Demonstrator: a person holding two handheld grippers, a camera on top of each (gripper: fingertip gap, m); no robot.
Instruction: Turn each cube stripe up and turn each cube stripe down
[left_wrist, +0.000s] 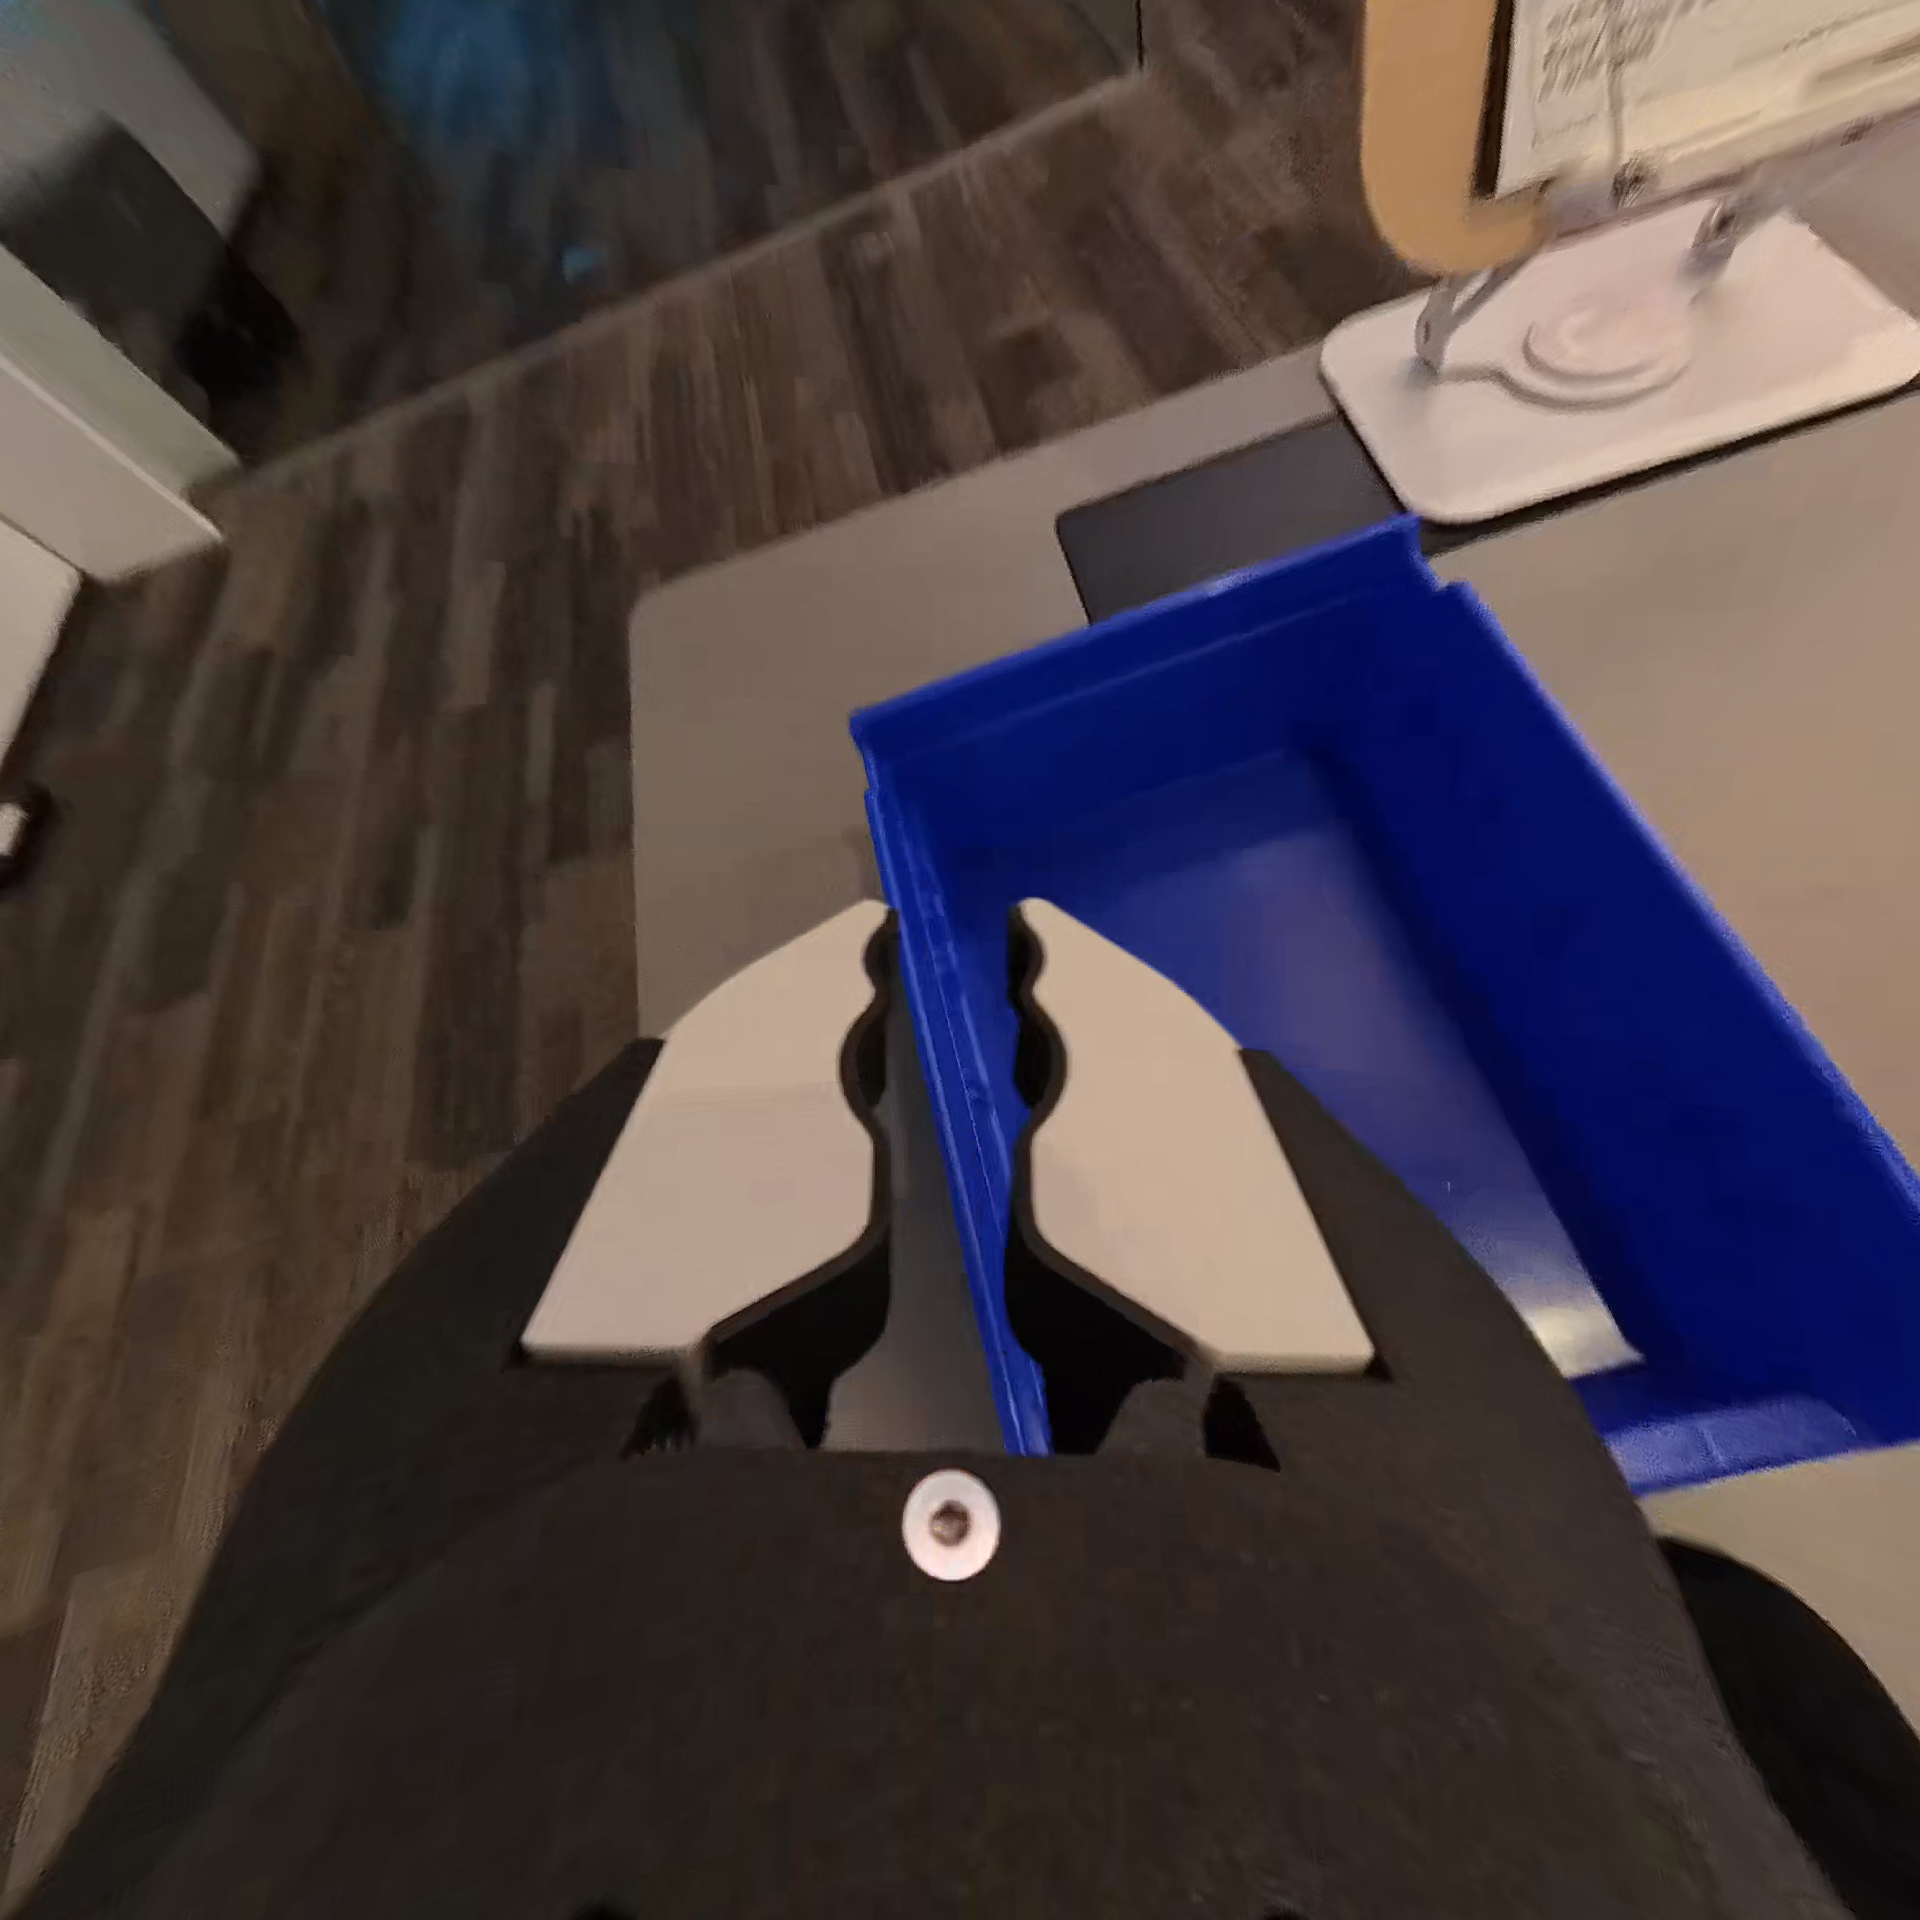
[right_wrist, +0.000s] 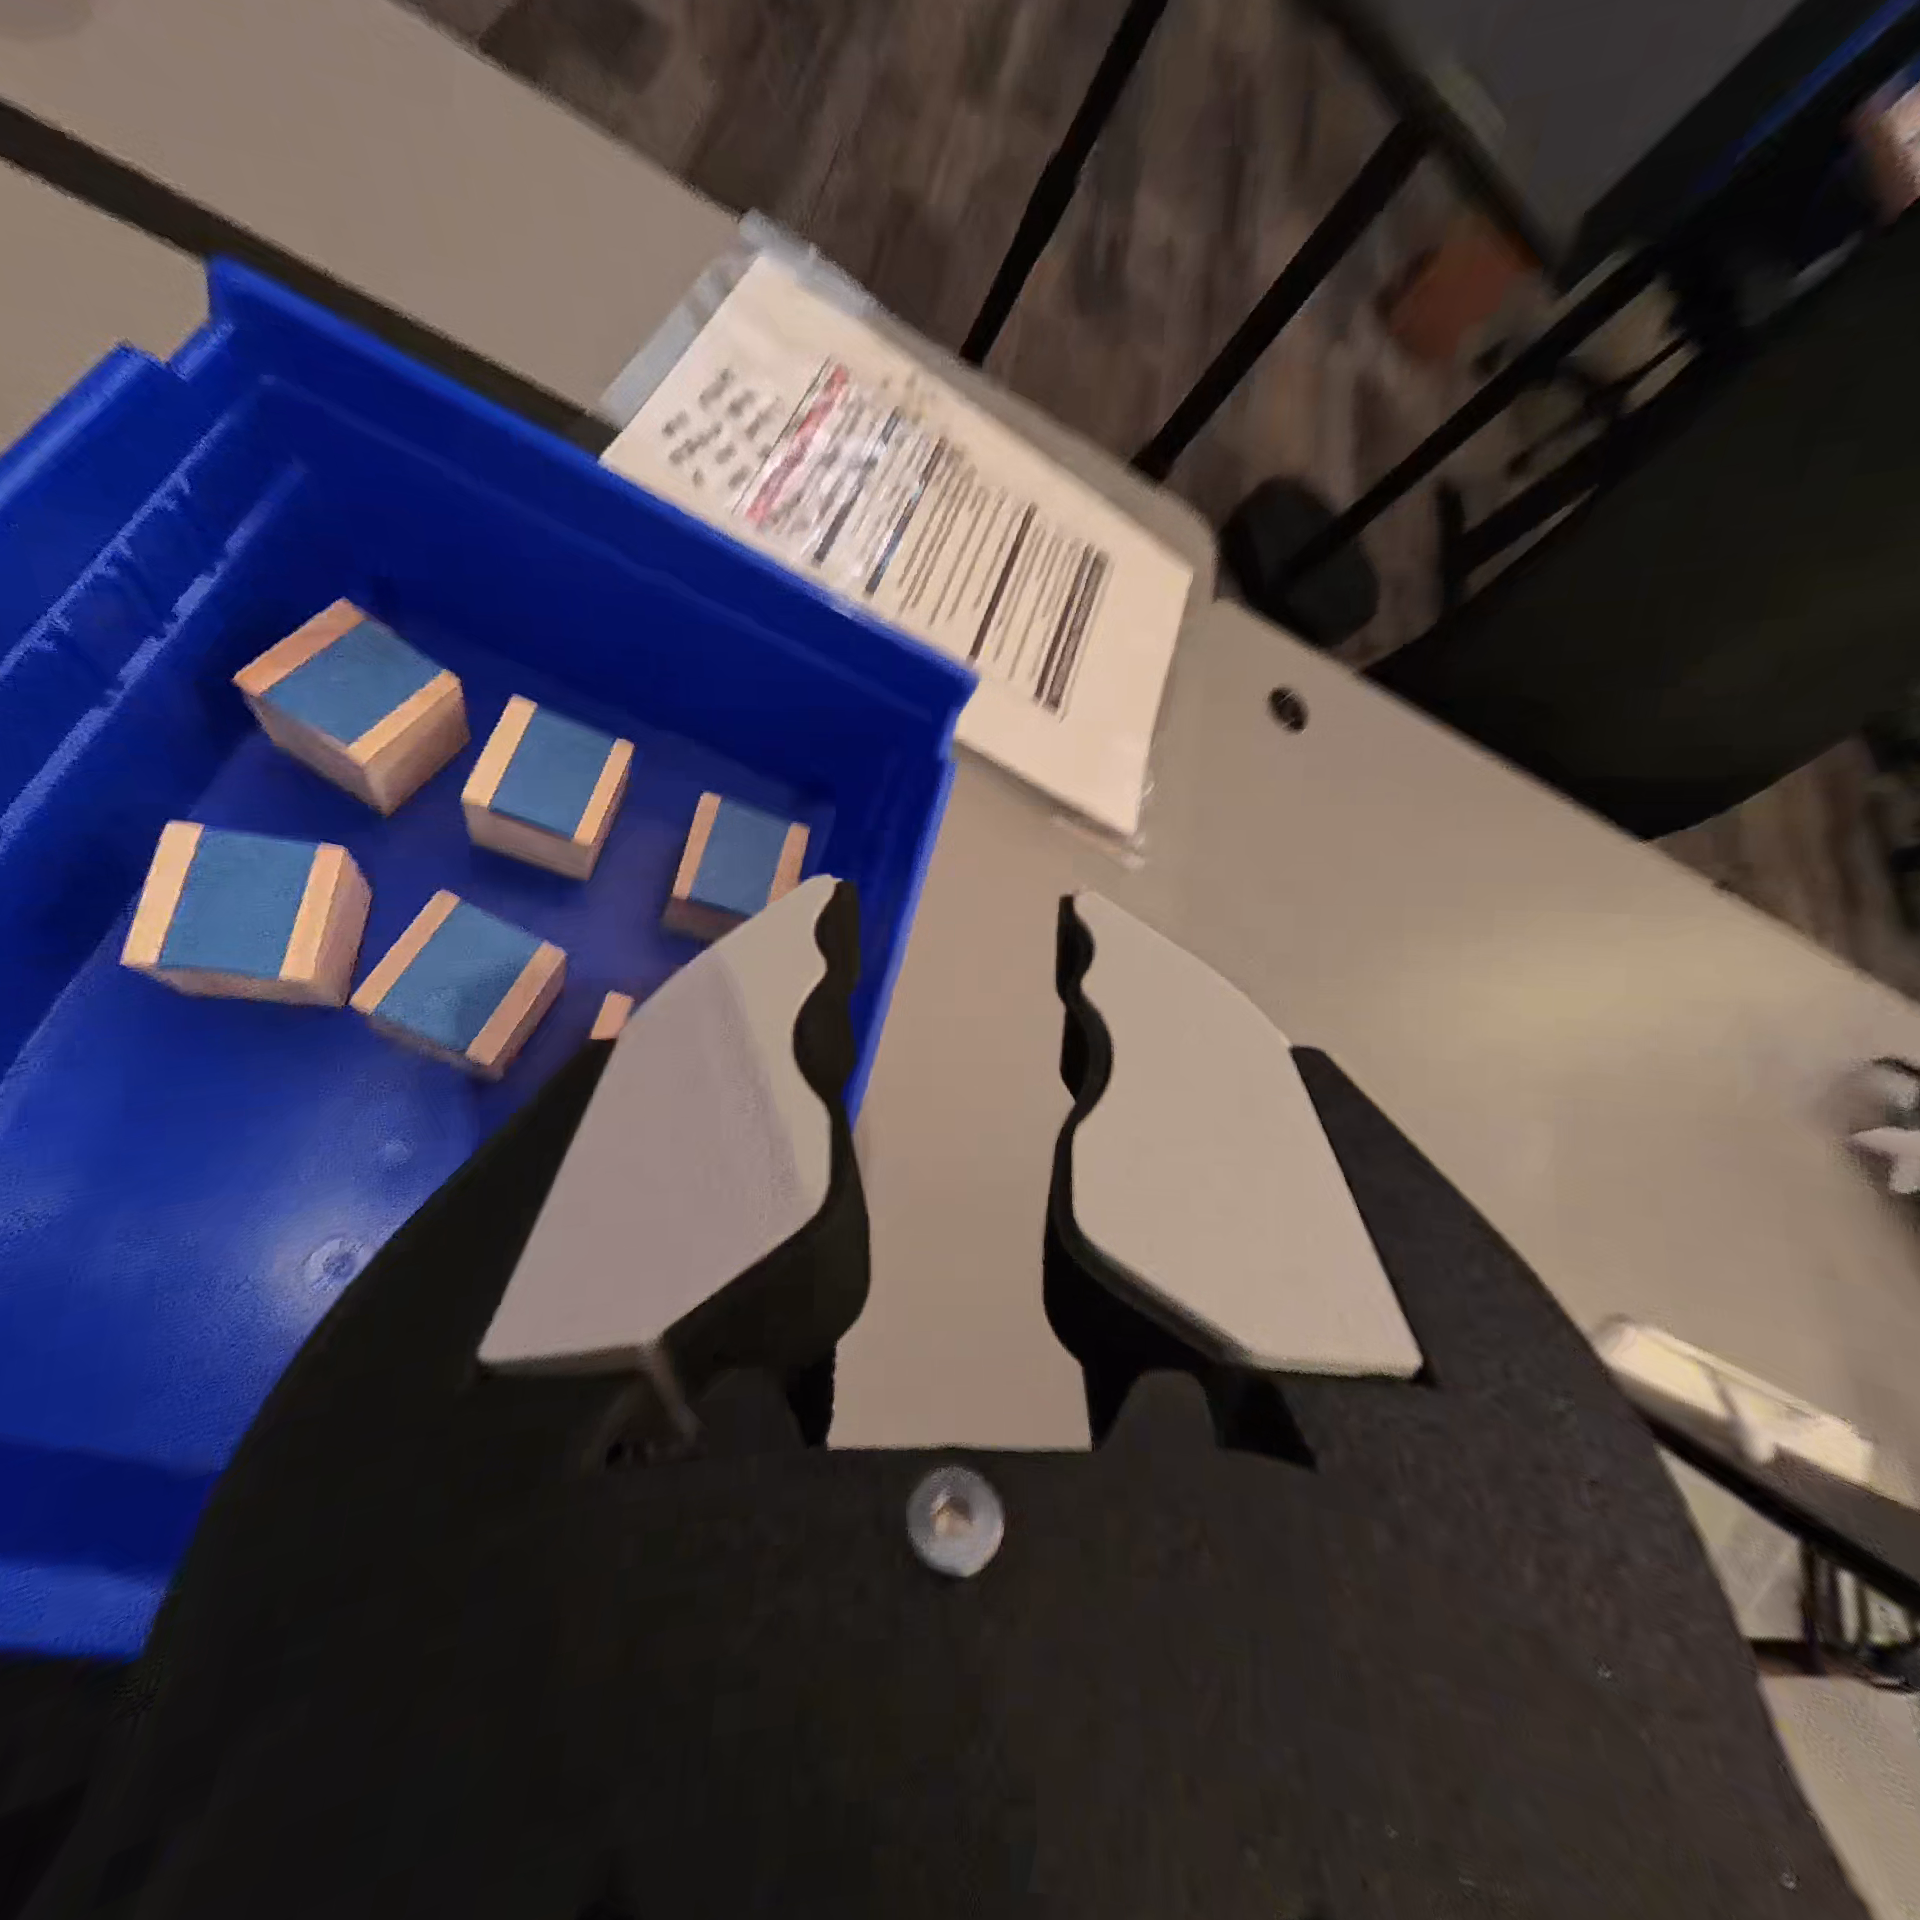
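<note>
- The left claw (left_wrist: 951, 914) has its fingers straddling the near left wall of a blue bin (left_wrist: 1455, 748), one finger outside and one inside; whether they press the wall I cannot tell, the view being blurred
- The bin sits on a grey desk (left_wrist: 748, 707); the part of the bin's floor that the left wrist view shows is bare; a white stand base (left_wrist: 1621, 395) rests farther back on the desk
- The right claw (right_wrist: 951, 894) is spread with nothing between its fingers, hovering over the bin's right wall (right_wrist: 914, 831) and the desk (right_wrist: 1455, 935)
- In the right wrist view five wooden cubes lie on the bin's floor, blue stripe up: one at the back (right_wrist: 353, 696), one beside it (right_wrist: 548, 779), one nearest the claw (right_wrist: 738, 857), two in front (right_wrist: 244, 914) (right_wrist: 457, 977); a sixth corner (right_wrist: 613, 1013) peeks from behind the left finger
- A printed sheet (right_wrist: 935, 551) lies on the desk just beyond the bin
</note>
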